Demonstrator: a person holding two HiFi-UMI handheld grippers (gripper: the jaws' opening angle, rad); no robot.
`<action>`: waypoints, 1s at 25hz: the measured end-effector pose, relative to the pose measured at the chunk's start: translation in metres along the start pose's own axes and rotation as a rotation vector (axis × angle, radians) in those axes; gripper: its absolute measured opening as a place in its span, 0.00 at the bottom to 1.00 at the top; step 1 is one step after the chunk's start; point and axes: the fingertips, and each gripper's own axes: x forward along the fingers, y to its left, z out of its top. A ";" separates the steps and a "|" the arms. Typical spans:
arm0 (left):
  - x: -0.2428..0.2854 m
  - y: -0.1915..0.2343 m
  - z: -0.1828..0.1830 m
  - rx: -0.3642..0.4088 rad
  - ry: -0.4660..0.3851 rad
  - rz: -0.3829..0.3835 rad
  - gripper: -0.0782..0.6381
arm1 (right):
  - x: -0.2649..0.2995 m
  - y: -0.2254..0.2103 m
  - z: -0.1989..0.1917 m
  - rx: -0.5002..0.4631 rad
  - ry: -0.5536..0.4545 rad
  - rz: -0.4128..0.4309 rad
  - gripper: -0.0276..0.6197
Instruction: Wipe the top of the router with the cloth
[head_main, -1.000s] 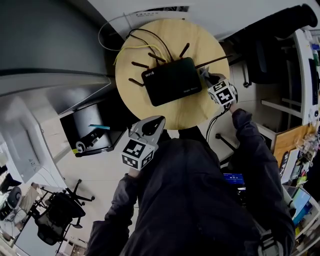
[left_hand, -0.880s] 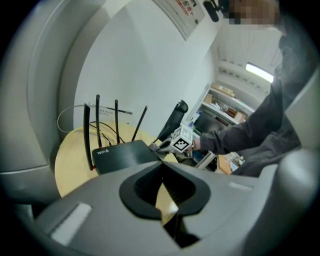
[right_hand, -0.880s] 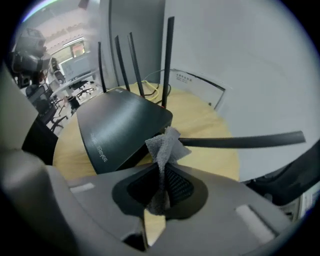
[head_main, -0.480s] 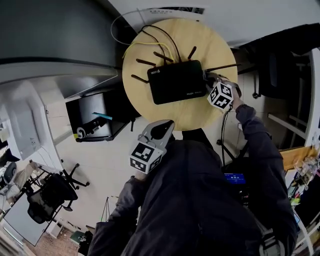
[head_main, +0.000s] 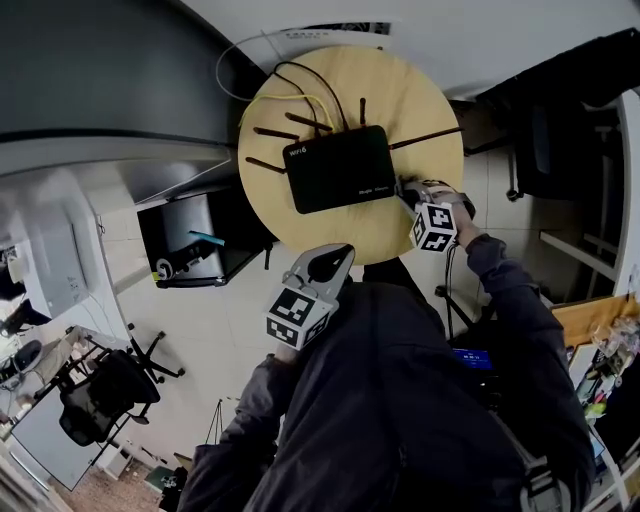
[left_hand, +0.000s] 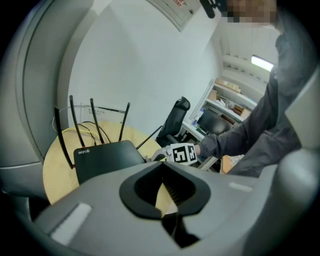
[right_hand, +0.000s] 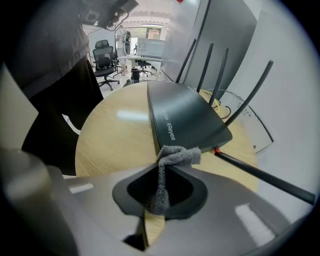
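At lower centre of the head view, the left tongs are shut and empty, short of the table. Beyond, a grey cloth is pinched in the nearer right tongs at the right end of the black router, whose length extends leftward.

Count: 1 router, 5 antennas visible, 1 cloth, 1 round table, 2 grippers: left gripper, right gripper.

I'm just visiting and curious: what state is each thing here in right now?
Router: flat on table, antennas up.
Right tongs: shut on cloth.
Cloth: pinched, end at router's edge.
Left tongs: shut, empty.
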 end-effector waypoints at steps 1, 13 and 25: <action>0.003 -0.004 0.001 0.004 0.002 -0.002 0.11 | 0.001 0.002 0.000 0.009 -0.006 0.001 0.09; 0.003 -0.004 0.029 0.028 -0.087 0.091 0.11 | -0.105 -0.028 0.039 0.554 -0.376 -0.082 0.09; 0.003 -0.004 0.056 0.073 -0.181 0.116 0.11 | -0.214 -0.031 0.093 0.664 -0.662 -0.186 0.09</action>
